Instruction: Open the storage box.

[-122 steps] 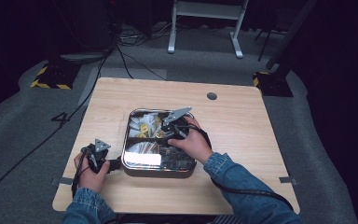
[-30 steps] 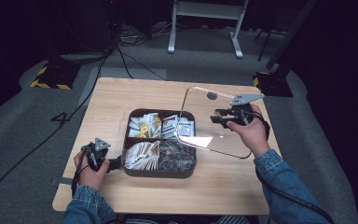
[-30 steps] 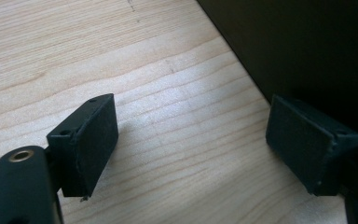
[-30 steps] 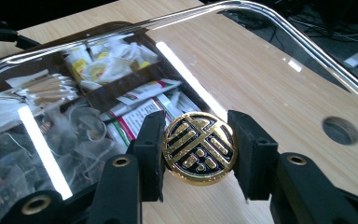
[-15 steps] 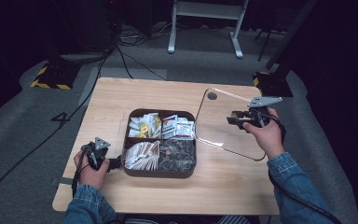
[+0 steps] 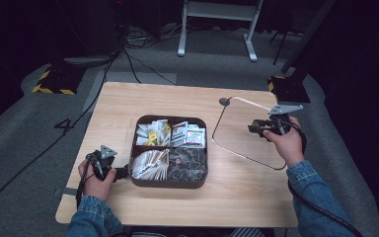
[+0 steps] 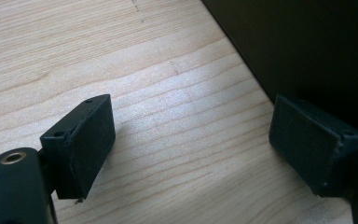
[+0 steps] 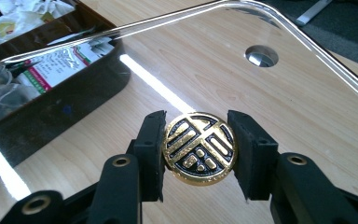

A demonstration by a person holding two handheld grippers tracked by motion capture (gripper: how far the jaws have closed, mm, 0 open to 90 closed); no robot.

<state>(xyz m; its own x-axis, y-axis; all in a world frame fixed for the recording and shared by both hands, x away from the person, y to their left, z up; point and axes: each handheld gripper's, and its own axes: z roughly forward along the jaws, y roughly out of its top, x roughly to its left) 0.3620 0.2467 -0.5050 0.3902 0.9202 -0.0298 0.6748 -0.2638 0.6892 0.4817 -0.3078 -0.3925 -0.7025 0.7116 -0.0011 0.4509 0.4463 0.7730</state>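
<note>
tray — dark, rounded-square, four compartments, standing near the middle of a light wooden table; landmark for all entries below.

contents: far-left compartment holds yellow-and-white packets; far-right compartment holds white sachets with red and green print; near-left compartment holds pale paper sticks; near-right compartment holds dark packets.

lid — clear, rounded-square, off the tray and to its right, held tilted above the table, its near-left edge close to the tray's right wall. round gold-and-black knob at its centre, embossed with a character pattern.

right gripper — right of the tray, over the lid; jaws closed on the knob, one pad on each side of it, as the right gripper view shows. tray wall and printed sachets visible through the lid at upper left of that view.

left gripper — at the tray's near-left corner, low over the table; jaws spread wide with nothing between them, bare wood under the gap. in the left gripper view one pad sits against the tray's dark wall, the other pad well clear of it.

hole — small, round, in the table beyond the tray to the right, just past the lid's far corner.
</note>
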